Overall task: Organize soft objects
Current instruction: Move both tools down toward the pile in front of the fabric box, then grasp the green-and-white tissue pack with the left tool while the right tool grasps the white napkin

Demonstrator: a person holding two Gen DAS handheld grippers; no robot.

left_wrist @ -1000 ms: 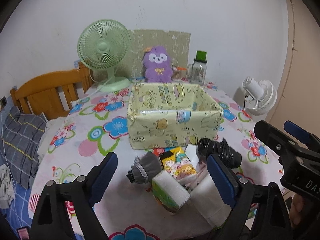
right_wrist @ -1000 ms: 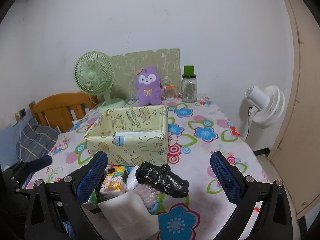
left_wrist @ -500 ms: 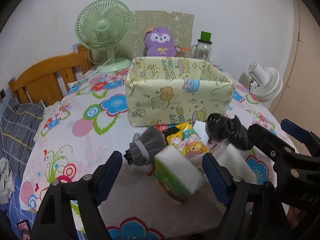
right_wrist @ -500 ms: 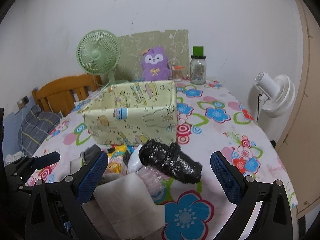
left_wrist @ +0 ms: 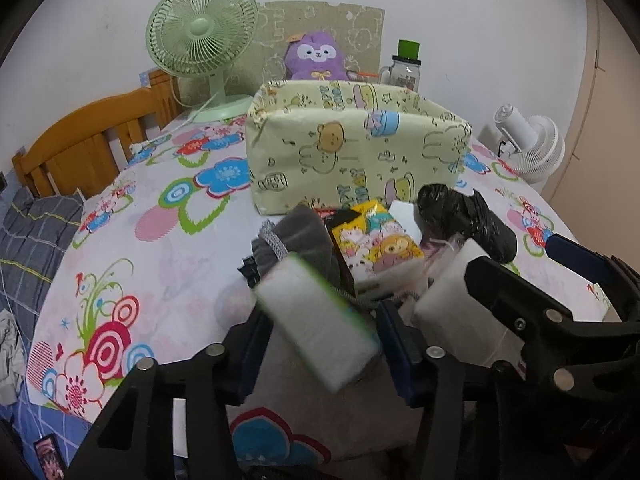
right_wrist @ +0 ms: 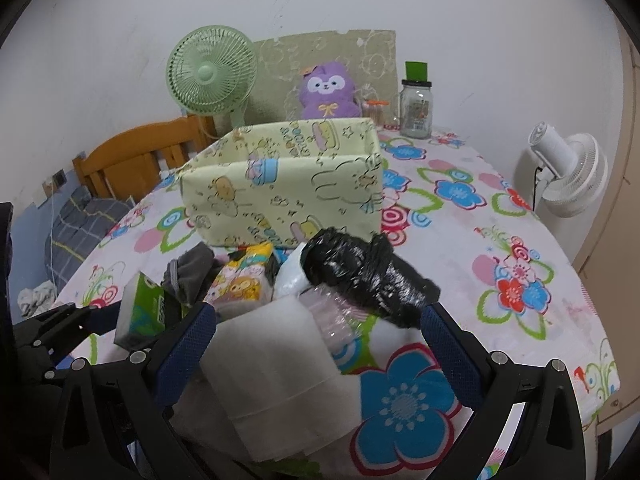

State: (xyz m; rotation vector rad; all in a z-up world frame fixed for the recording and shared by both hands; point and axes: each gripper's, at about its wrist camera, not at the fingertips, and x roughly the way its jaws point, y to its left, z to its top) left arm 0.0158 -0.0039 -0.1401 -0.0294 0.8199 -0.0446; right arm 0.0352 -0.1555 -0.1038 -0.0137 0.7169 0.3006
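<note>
A pile of soft things lies at the table's near edge before a yellow cartoon-print box [left_wrist: 356,152]. My left gripper [left_wrist: 324,344] is shut on a green-and-white tissue pack [left_wrist: 320,320], which also shows in the right wrist view [right_wrist: 140,312]. Behind it lie a grey pouch [left_wrist: 296,236], a cartoon tissue pack [left_wrist: 376,244] and a black plastic bundle [left_wrist: 464,220]. My right gripper [right_wrist: 316,344] is open around a white tissue roll pack [right_wrist: 280,360], with the black bundle [right_wrist: 360,272] just beyond it.
A green fan [left_wrist: 202,32], purple plush [left_wrist: 316,56] and glass jar [left_wrist: 404,68] stand at the table's back. A white fan [right_wrist: 568,176] stands off the right side. A wooden bed frame [left_wrist: 80,144] is at the left.
Both grippers moved forward and down into the pile. The left gripper closed on the green-and-white tissue pack. The right gripper came around the white roll pack, still open.
</note>
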